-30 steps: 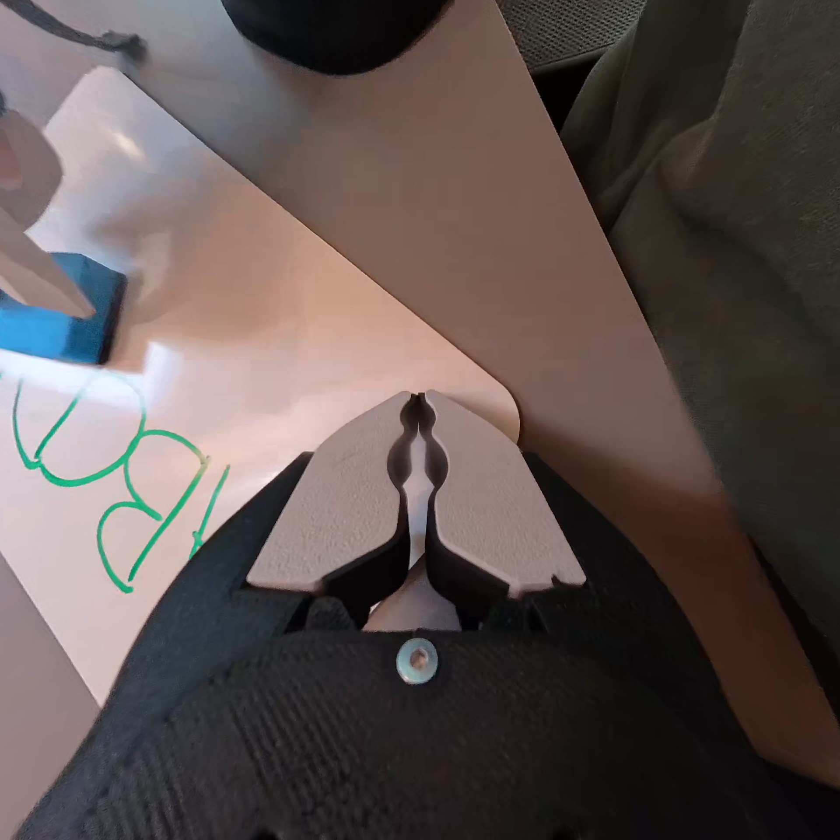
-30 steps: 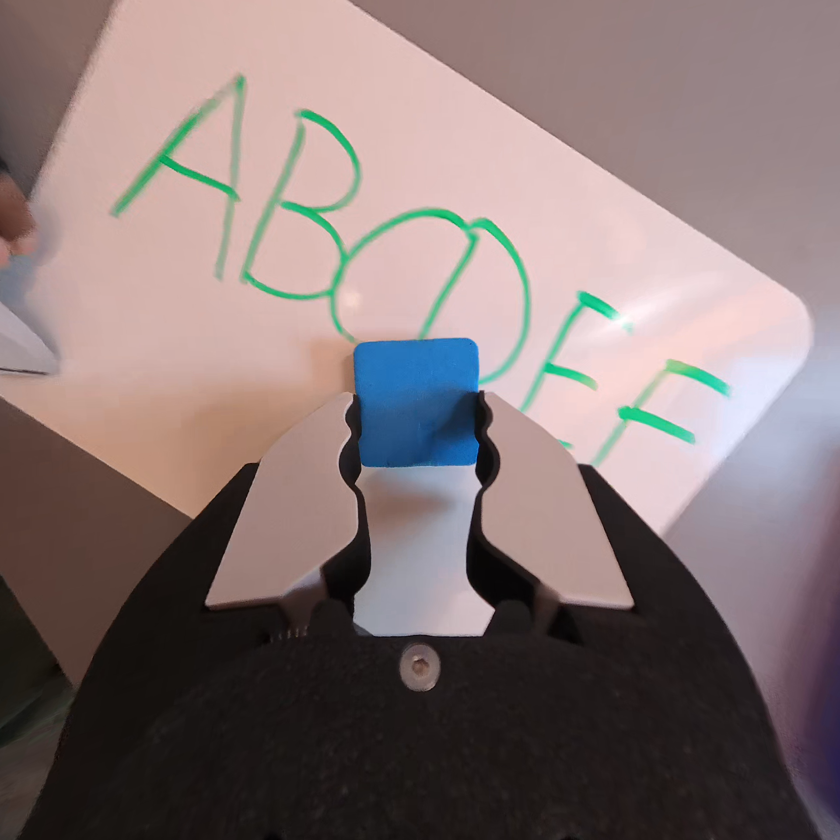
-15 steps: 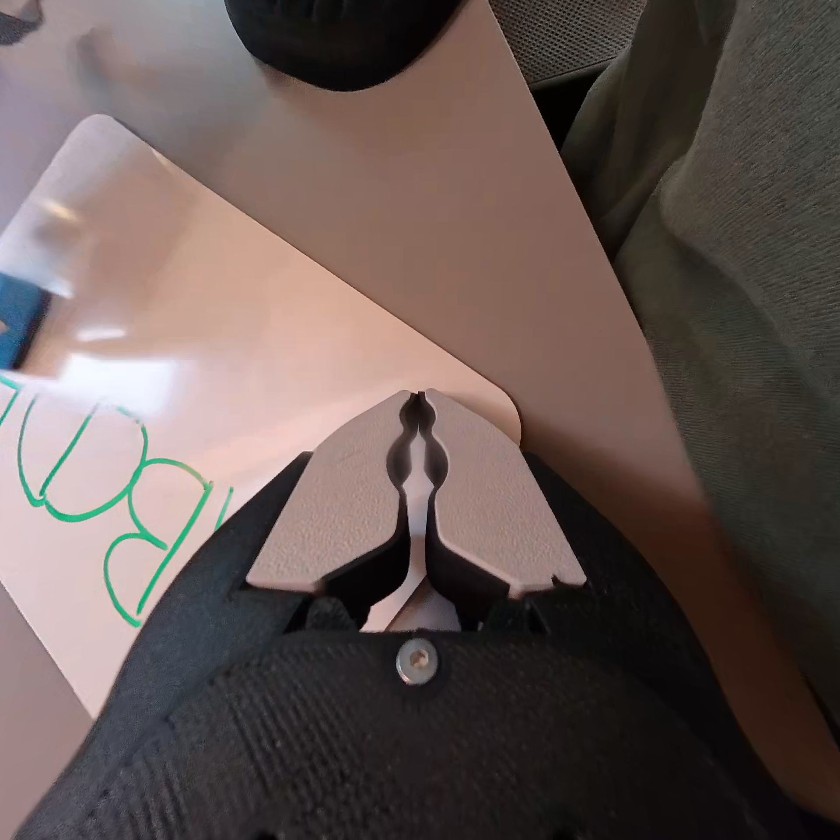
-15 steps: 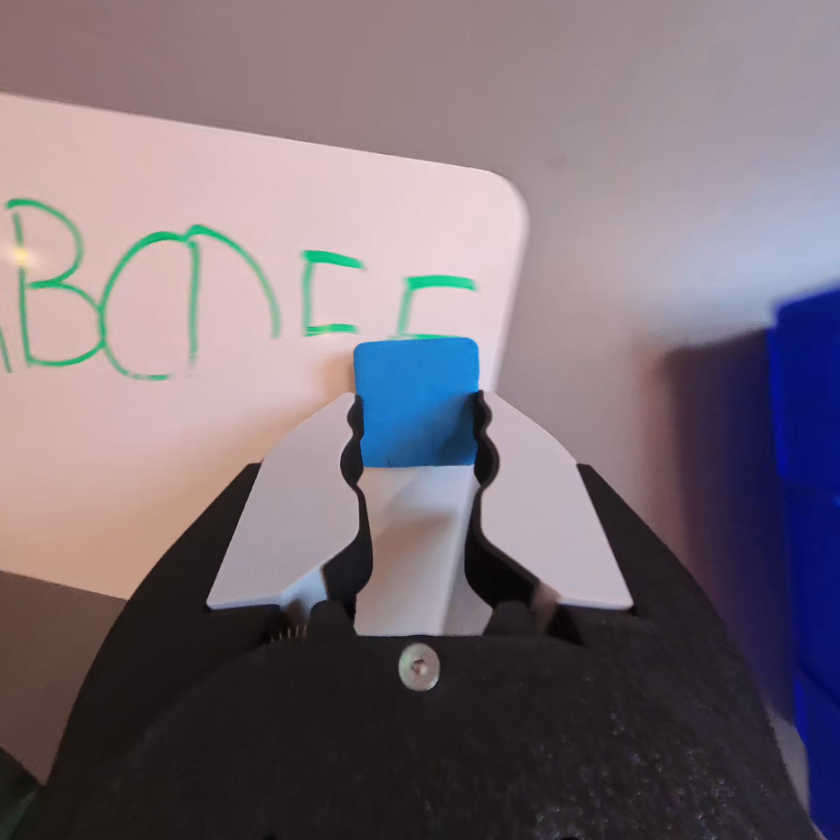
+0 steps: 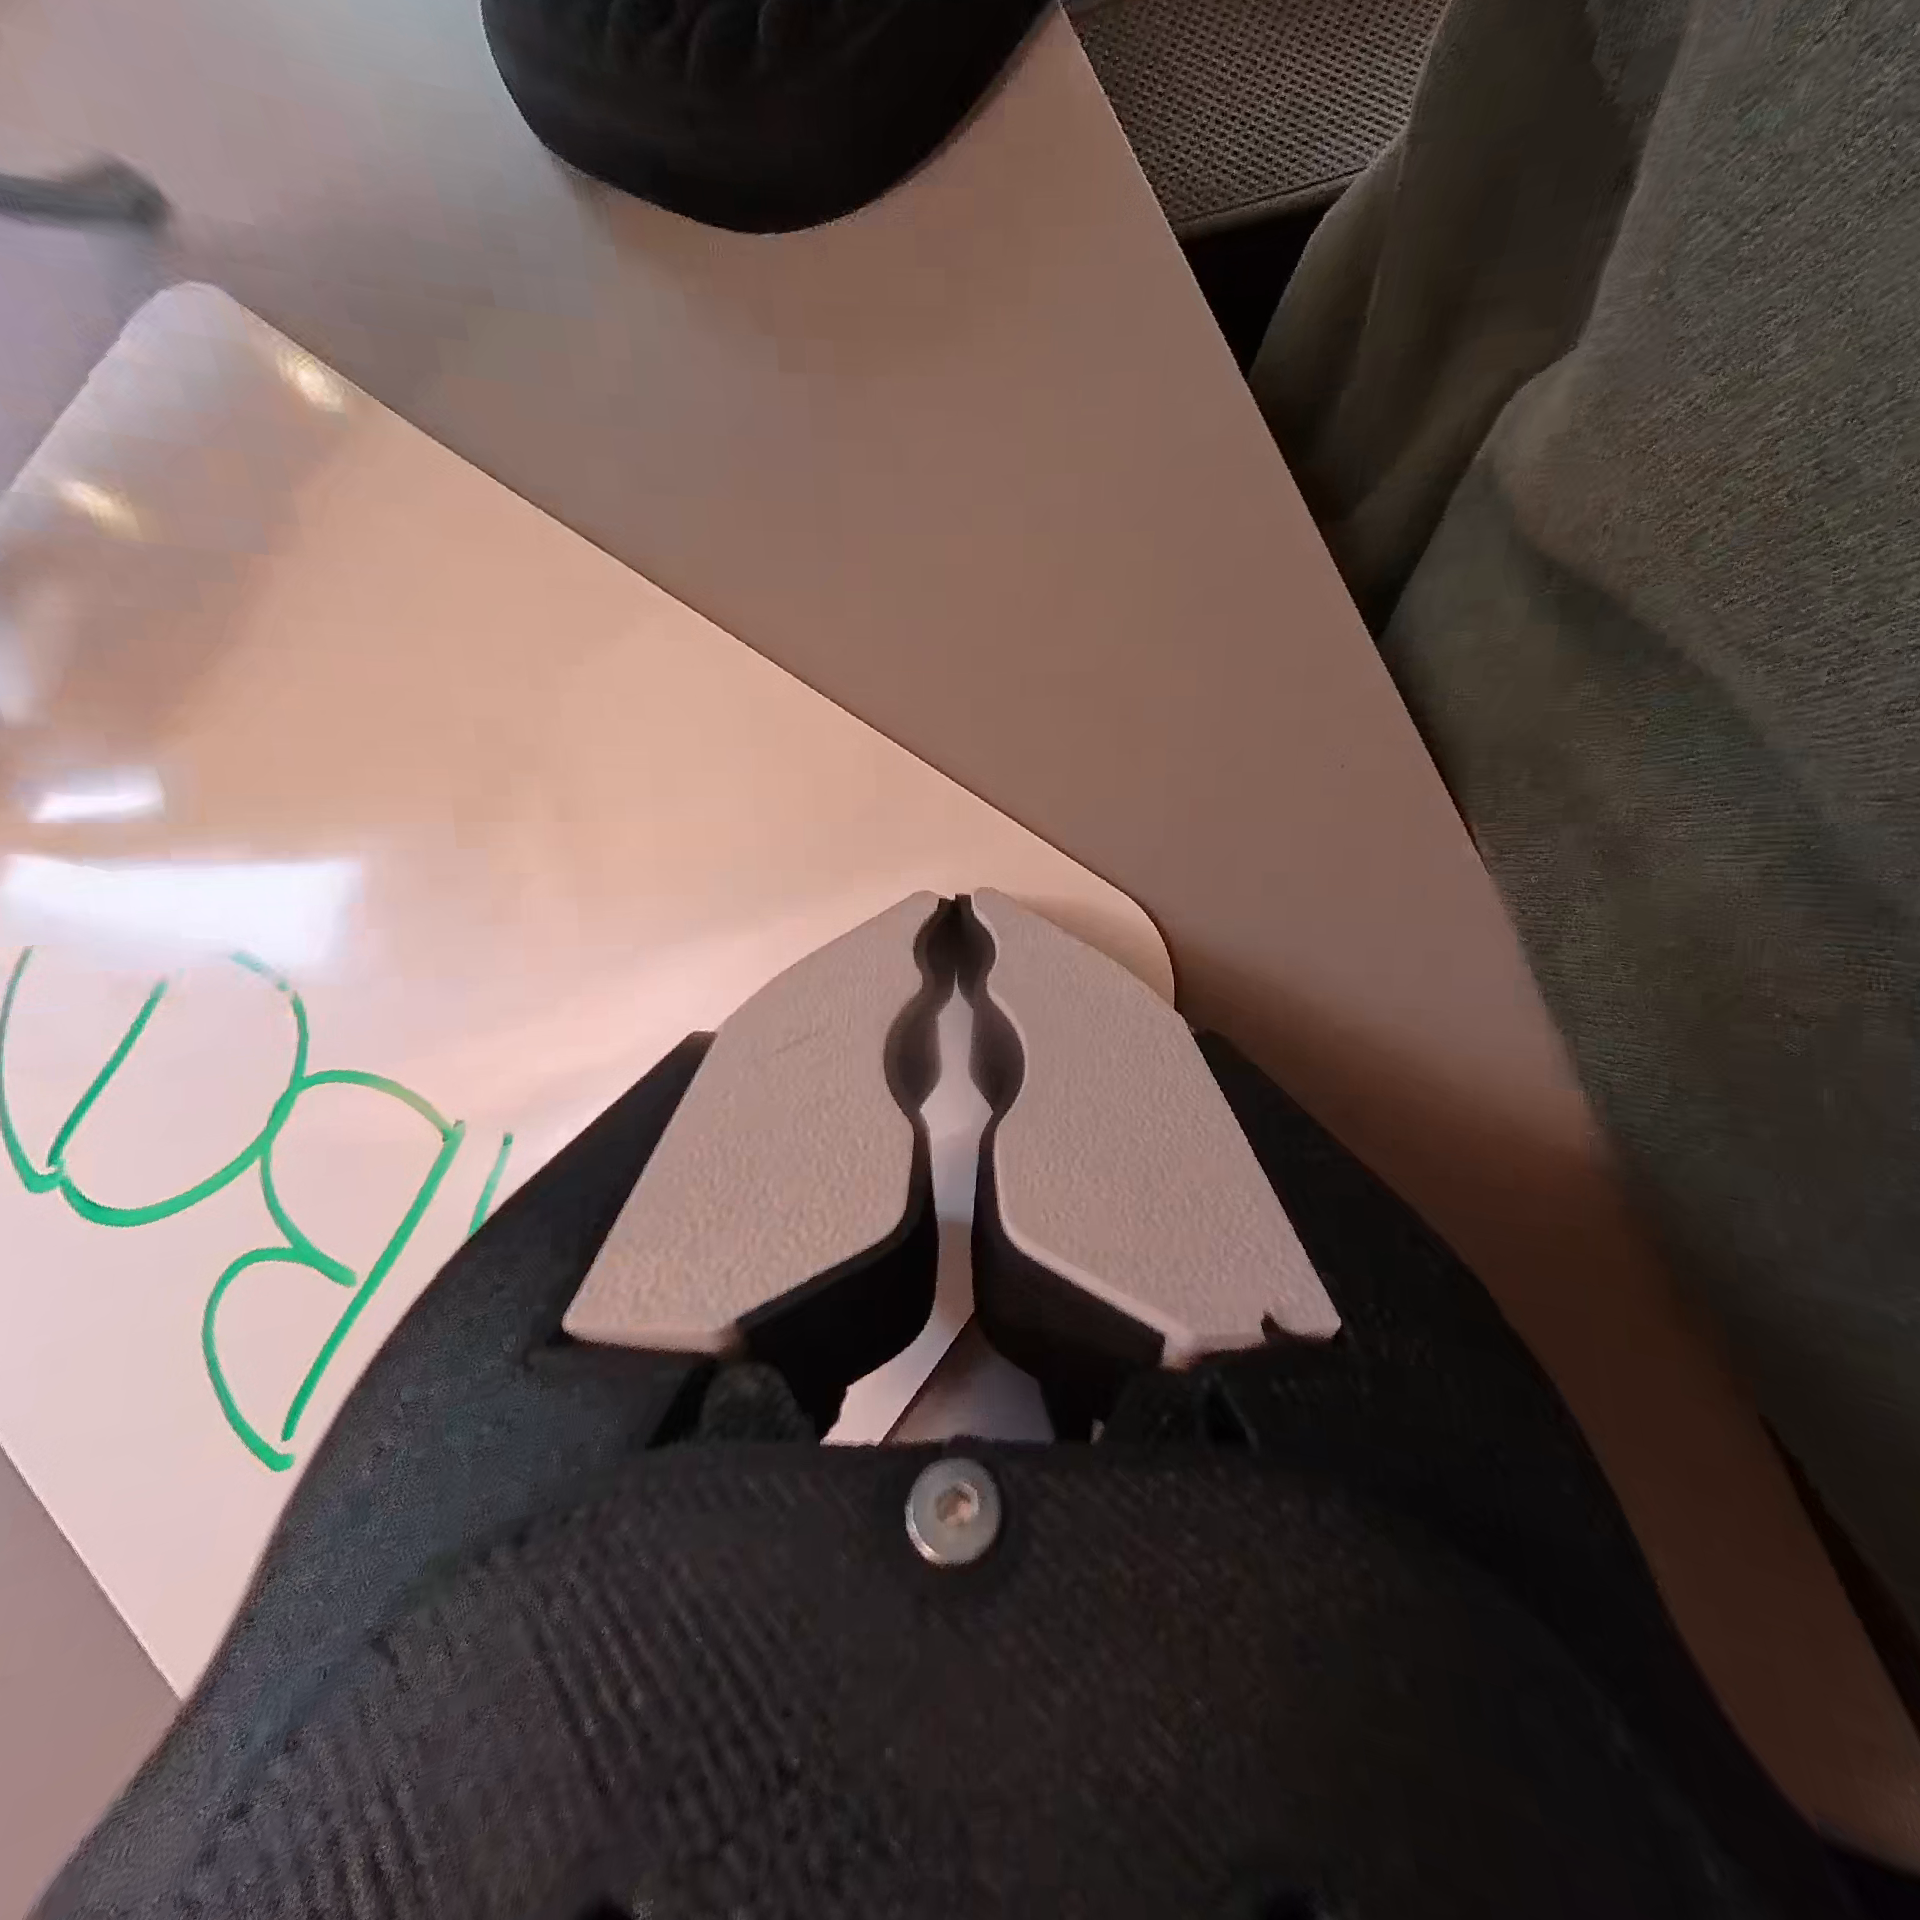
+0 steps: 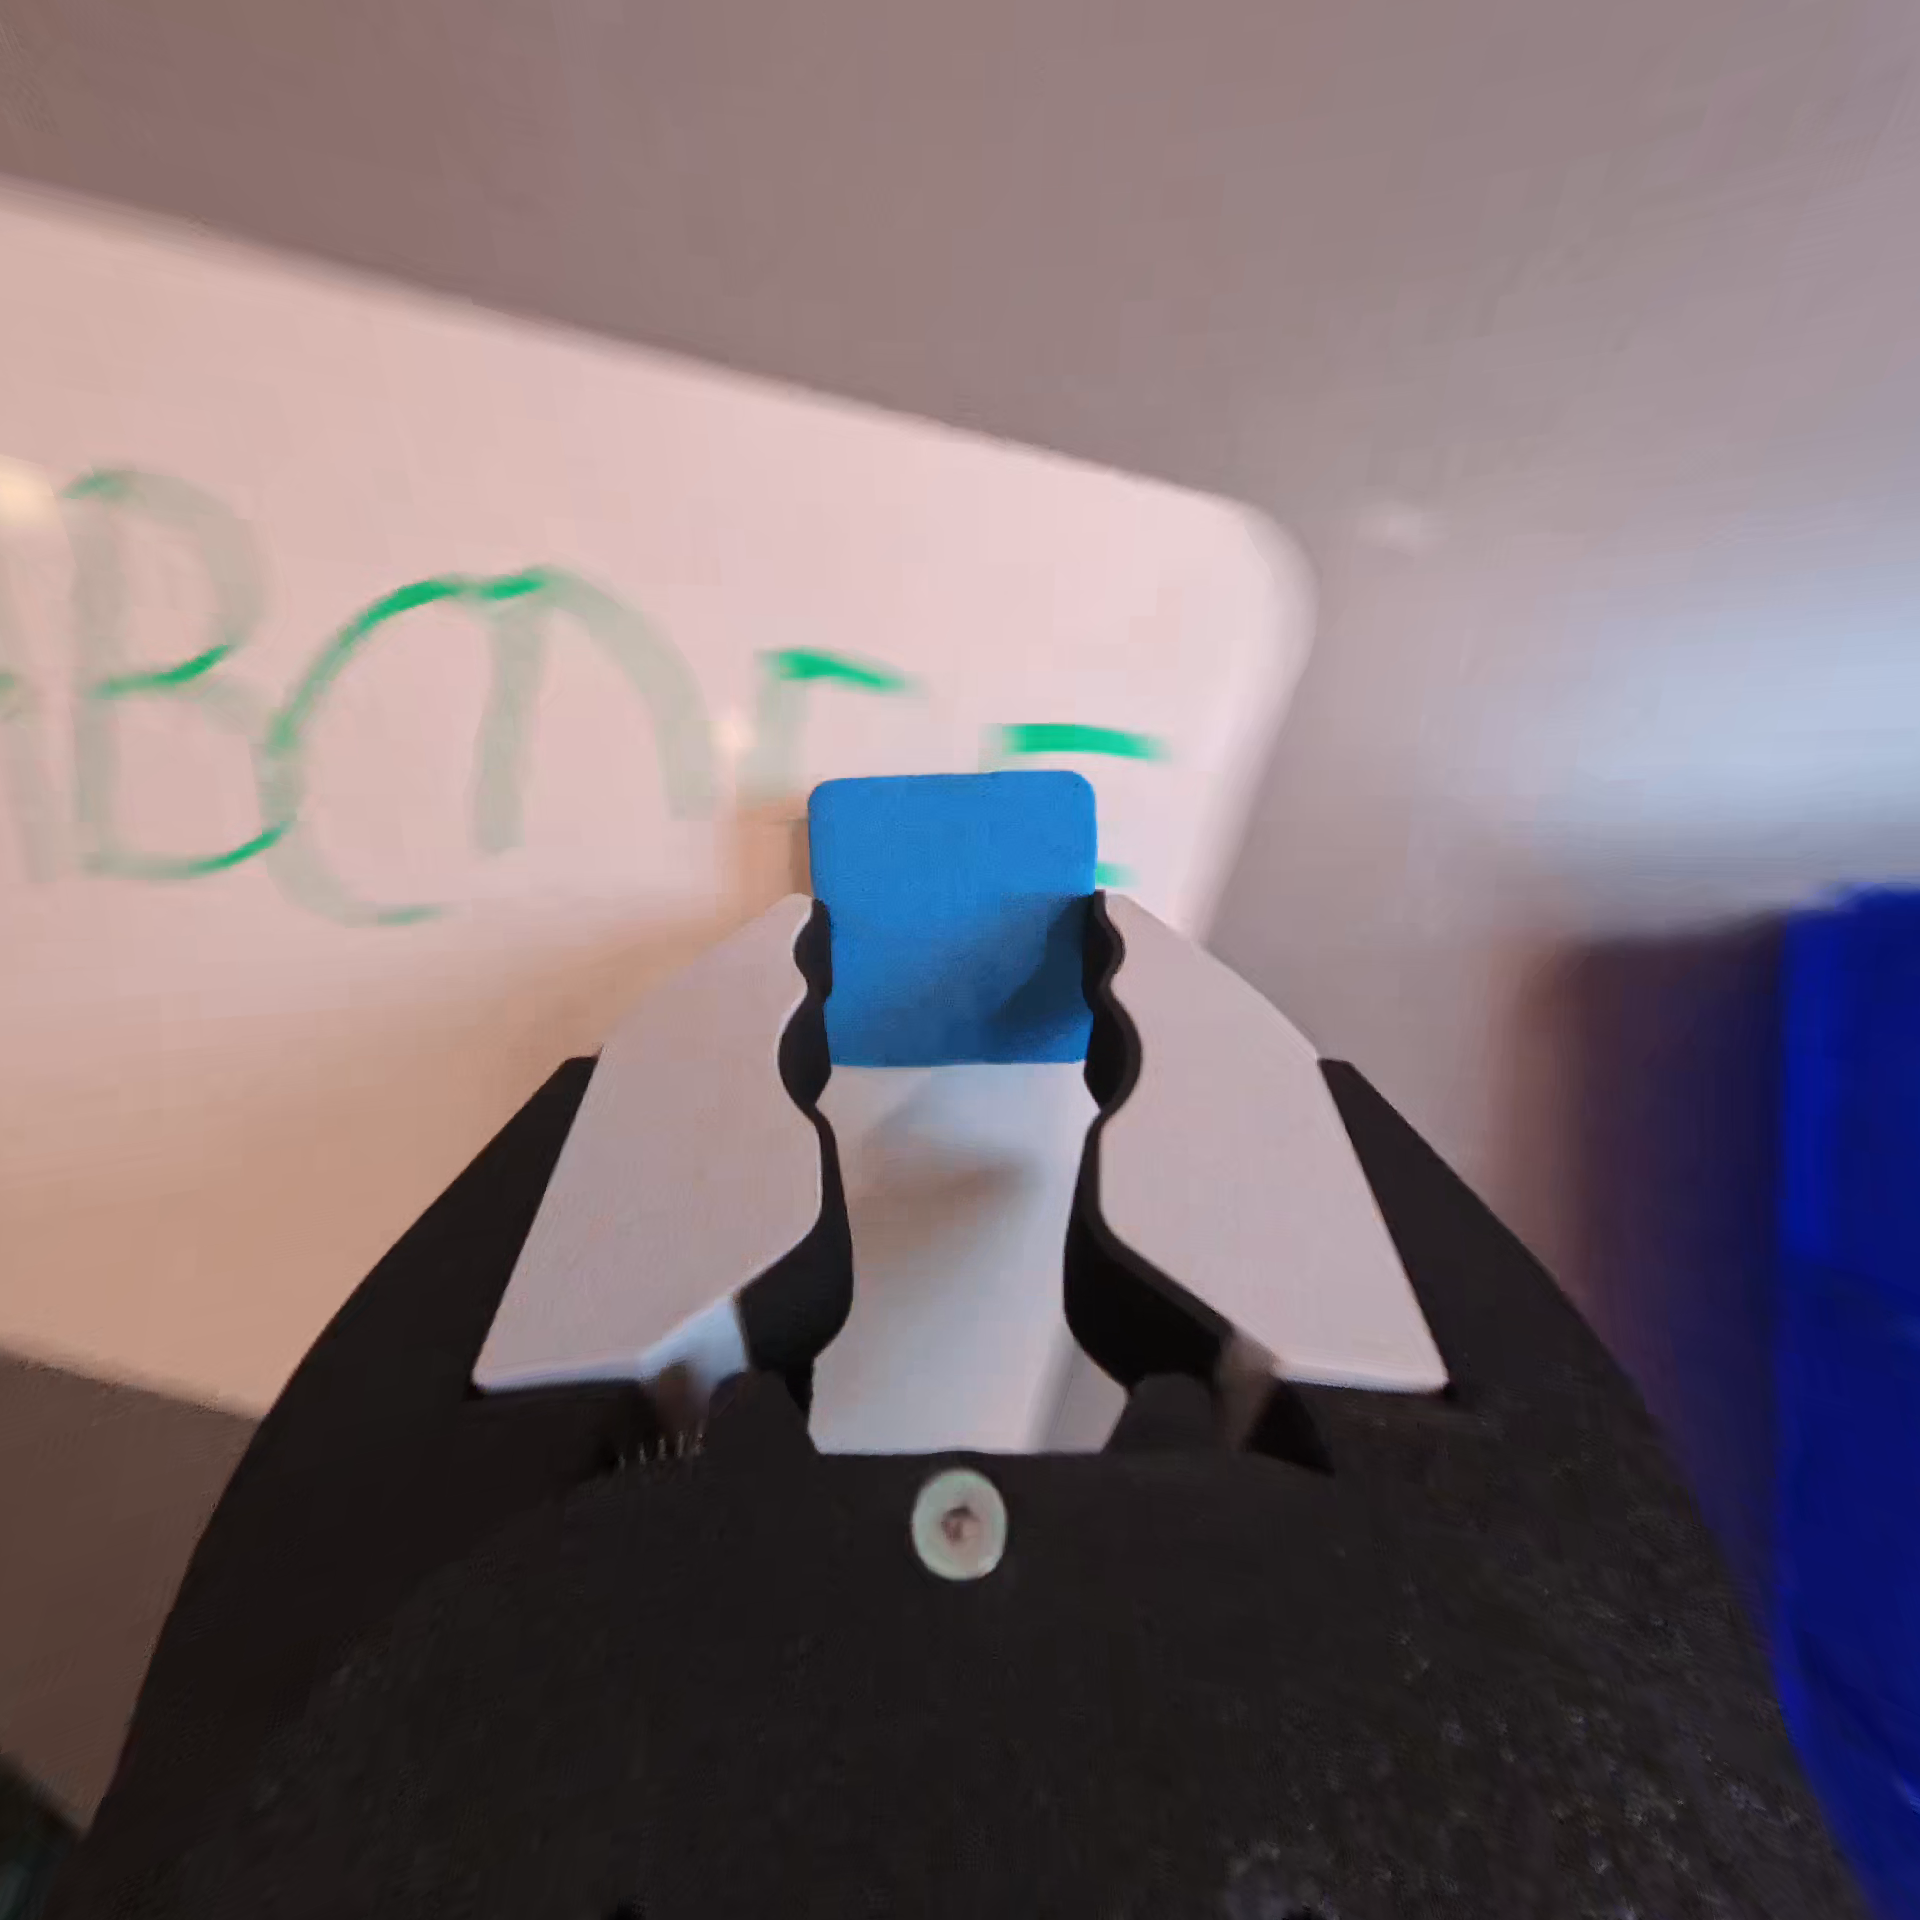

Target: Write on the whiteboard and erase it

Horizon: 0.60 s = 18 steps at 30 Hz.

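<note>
Since half a second ago your right gripper (image 6: 951,914) has swung a little further along the whiteboard (image 6: 520,1039), so the board's rounded corner now sits further right in its view and the green marker writing (image 6: 343,748) has gone streaky with motion blur; the half second before that, it swept from the middle of the writing toward this end. Your right gripper is clamped on the blue eraser (image 6: 951,925), which sticks out past both fingertips (image 6: 717,997) and covers the lower part of the last strokes (whether it touches the board you cannot tell from here).

Your left gripper (image 5: 956,914) has hardly shifted. Its jaws are closed with nothing between them, tips together over the near rounded corner of the whiteboard (image 5: 520,790); contact cannot be judged. The green marker writing (image 5: 208,1195) runs off to the left of it.

The board lies flat on the table (image 5: 883,468). Off to the right of the right gripper stands a blue container (image 6: 1849,1351), heavily blurred, so its contents cannot be made out. A black rounded object (image 5: 748,104) sits at the table's far edge, and a person's olive-green clothing (image 5: 1662,727) fills the right side.
</note>
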Each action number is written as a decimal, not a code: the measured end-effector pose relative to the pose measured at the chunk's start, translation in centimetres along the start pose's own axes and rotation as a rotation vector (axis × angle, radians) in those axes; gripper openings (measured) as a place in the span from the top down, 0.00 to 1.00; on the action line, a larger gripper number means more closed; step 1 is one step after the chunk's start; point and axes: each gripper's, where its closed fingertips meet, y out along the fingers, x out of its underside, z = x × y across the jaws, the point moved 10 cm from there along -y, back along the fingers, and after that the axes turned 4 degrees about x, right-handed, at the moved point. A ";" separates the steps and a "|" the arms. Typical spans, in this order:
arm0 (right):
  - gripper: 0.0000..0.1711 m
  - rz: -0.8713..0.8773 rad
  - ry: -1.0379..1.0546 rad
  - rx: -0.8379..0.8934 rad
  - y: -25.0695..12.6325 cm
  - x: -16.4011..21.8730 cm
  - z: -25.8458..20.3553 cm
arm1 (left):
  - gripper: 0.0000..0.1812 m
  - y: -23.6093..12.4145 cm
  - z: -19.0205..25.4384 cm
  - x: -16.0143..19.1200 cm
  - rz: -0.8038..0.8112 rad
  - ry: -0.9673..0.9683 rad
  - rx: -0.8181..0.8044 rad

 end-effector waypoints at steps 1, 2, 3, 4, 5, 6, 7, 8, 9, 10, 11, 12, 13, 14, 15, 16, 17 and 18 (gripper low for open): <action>0.73 0.011 0.062 0.006 0.1 -0.2 1.6 | 1.00 0.0 0.1 0.1 0.001 0.000 -0.002; 0.72 0.022 0.029 0.000 0.3 -0.4 0.8 | 1.00 0.0 0.1 0.1 0.002 -0.002 0.000; 0.72 0.024 -0.055 -0.040 0.5 -0.7 -1.8 | 1.00 0.0 0.1 0.1 0.002 -0.004 0.004; 0.72 0.015 -0.129 -0.100 0.5 -0.7 -4.9 | 1.00 0.0 0.1 0.1 0.003 -0.007 0.008; 0.72 0.001 -0.213 -0.140 0.4 -0.6 -7.4 | 1.00 0.0 0.0 0.1 0.004 -0.010 0.011; 0.72 -0.008 -0.263 -0.151 0.3 -0.5 -8.3 | 1.00 0.0 0.1 0.2 0.004 -0.007 0.009; 0.72 -0.012 -0.226 -0.150 0.4 -0.7 -6.9 | 1.00 0.0 0.1 0.2 0.004 -0.003 0.006; 0.72 -0.009 -0.119 -0.092 0.6 -1.2 -3.8 | 1.00 0.0 0.1 0.2 0.004 0.000 0.005; 0.72 -0.006 -0.023 -0.025 0.7 -1.5 -0.2 | 1.00 0.0 0.1 0.2 0.003 0.003 0.004; 0.72 -0.010 0.055 -0.006 0.8 -1.7 2.1 | 1.00 0.0 0.1 0.2 0.004 0.003 0.004; 0.72 -0.013 0.055 -0.006 0.8 -1.8 2.2 | 1.00 0.0 0.1 0.2 0.006 -0.001 0.008; 0.72 -0.019 -0.024 -0.014 0.8 -1.9 0.4 | 1.00 0.0 0.1 0.3 0.011 -0.005 0.013; 0.72 -0.034 -0.093 -0.068 0.8 -1.8 -2.3 | 1.00 0.0 0.0 0.3 0.013 -0.009 0.017; 0.72 -0.050 -0.173 -0.103 0.7 -1.8 -4.8 | 1.00 0.0 0.0 0.3 0.013 -0.009 0.020; 0.72 -0.066 -0.235 -0.104 0.7 -1.9 -5.9 | 1.00 0.0 0.0 0.3 0.013 -0.007 0.021; 0.72 -0.079 -0.211 -0.102 0.9 -2.4 -5.1 | 1.00 -0.1 0.0 0.3 0.015 -0.004 0.020; 0.72 -0.067 -0.113 -0.068 1.3 -3.1 -2.6 | 1.00 -0.1 0.1 0.4 0.014 0.003 0.017; 0.72 -0.051 -0.024 -0.030 1.6 -3.7 0.1 | 1.00 -0.1 0.1 0.4 0.012 0.008 0.012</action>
